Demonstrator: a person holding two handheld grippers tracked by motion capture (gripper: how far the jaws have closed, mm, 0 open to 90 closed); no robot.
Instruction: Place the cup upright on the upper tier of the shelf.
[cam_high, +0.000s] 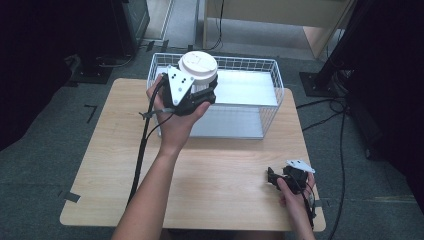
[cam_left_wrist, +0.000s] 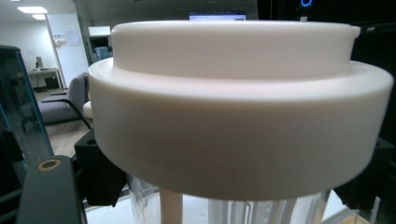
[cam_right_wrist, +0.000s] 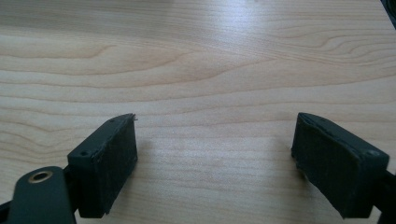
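My wooden table (cam_high: 220, 170) carries a white wire basket (cam_high: 272, 80) at its far edge, and I'm holding a clear plastic cup with a white lid (cam_high: 198, 66) above the basket's near left corner. My left gripper (cam_high: 197, 95) pinches the cup just under the lid, a black jaw on either side of the clear wall. To do this well I'd keep the cup upright and the squeeze gentle, since a thin clear wall will likely buckle under a hard grip, and I'd carry it clear over the wire rim before lowering it, so the bottom doesn't catch on the mesh. My right gripper (cam_high: 272, 179) rests low at the near right of the table, jaws spread apart over bare wood with nothing between them.

The lid (cam_left_wrist: 233, 107) is a matte, cream-white disc with a raised central step and a small notch at its edge. Below it the cup's transparent ribbed wall (cam_left_wrist: 243, 210) is just visible; whether anything is inside I cannot tell.
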